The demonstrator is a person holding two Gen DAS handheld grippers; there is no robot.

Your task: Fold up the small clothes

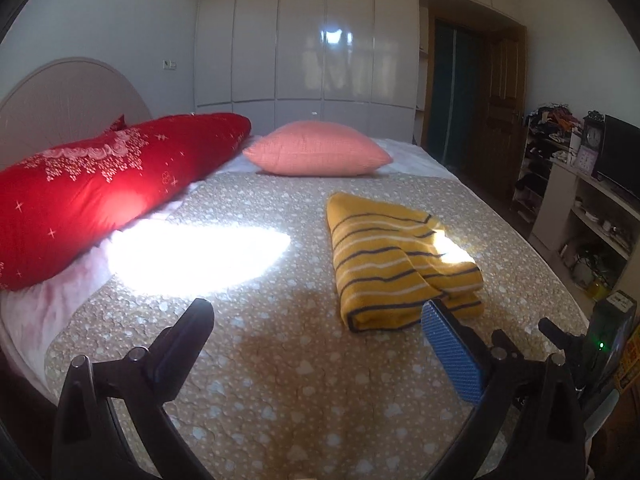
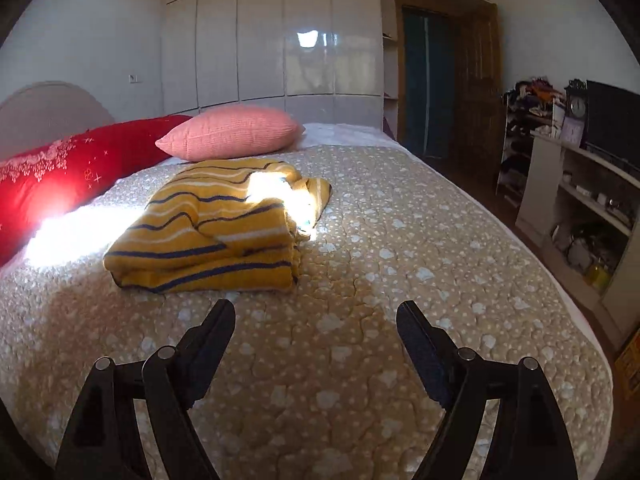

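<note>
A yellow garment with dark and white stripes [image 1: 396, 260] lies folded into a thick rectangle on the beige patterned bedspread [image 1: 260, 380]. It also shows in the right wrist view [image 2: 216, 224], left of centre. My left gripper [image 1: 320, 312] is open and empty, held above the bedspread, near the garment's front edge; its blue right pad [image 1: 452, 352] sits just in front of that edge. My right gripper [image 2: 316, 312] is open and empty, in front and to the right of the garment, apart from it.
A red patterned bolster [image 1: 100, 196] and a pink pillow [image 1: 316, 152] lie at the head of the bed. White wardrobes [image 1: 304, 48] stand behind. A shelf unit [image 2: 580, 208] with a clock and a screen stands along the right side.
</note>
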